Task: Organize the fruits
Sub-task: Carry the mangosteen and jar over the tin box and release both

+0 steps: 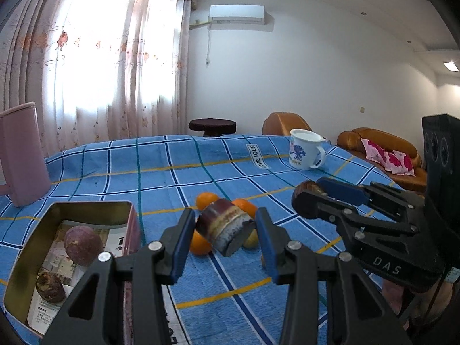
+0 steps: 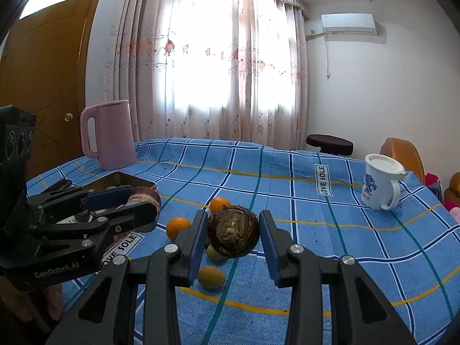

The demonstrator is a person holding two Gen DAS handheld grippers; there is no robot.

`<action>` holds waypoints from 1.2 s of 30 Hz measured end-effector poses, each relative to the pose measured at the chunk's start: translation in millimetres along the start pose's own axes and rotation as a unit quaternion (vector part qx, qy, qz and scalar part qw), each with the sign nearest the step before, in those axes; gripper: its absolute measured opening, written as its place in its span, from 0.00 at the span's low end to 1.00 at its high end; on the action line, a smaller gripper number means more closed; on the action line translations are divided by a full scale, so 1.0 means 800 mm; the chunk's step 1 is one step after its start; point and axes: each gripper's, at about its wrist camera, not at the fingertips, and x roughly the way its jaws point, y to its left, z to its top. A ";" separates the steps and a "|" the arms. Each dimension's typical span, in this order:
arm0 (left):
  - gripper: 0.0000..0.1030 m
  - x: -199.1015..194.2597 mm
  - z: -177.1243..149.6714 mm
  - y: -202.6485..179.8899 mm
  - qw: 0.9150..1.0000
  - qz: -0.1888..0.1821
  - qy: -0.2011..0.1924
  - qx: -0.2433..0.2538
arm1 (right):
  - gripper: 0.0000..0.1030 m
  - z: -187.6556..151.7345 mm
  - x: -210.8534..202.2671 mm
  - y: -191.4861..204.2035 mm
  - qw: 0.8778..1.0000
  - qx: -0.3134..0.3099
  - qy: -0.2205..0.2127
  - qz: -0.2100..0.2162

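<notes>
Blue checked tablecloth [image 1: 161, 172] behind; we see left gripper [image 1: 227, 230] clamping cane chunk [image 1: 224, 227], long axis toward lower right; right gripper [image 2: 233, 237] gripping round brown fruit [image 2: 233, 235], frame centre.

A purple-brown banded cylindrical piece [image 1: 225, 227] is held off the table between the left gripper's [image 1: 227, 237] blue pads. A dark round brown fruit [image 2: 233, 231] with a pale rough end is held in the right gripper [image 2: 233, 243]. Oranges [image 2: 178, 226] and small yellow fruits [image 2: 211, 276] are clustered on the table's middle. In the open tin [image 1: 34, 241] near the left edge, a purple round fruit [image 1: 82, 241] and a dark brown one [image 1: 50, 287] are seen.
</notes>
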 end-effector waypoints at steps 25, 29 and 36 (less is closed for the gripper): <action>0.44 -0.032 0.003 0.062 0.998 0.033 -0.016 -0.044 | 0.37 0.026 0.027 0.067 0.998 -0.047 -0.001 0.042; 0.44 -0.039 0.004 0.077 0.997 0.041 -0.020 -0.055 | 0.37 0.034 0.032 0.082 0.997 -0.055 -0.003 0.053; 0.44 -0.052 0.004 0.107 0.995 0.060 -0.023 -0.074 | 0.37 0.045 0.041 0.115 0.994 -0.073 -0.004 0.077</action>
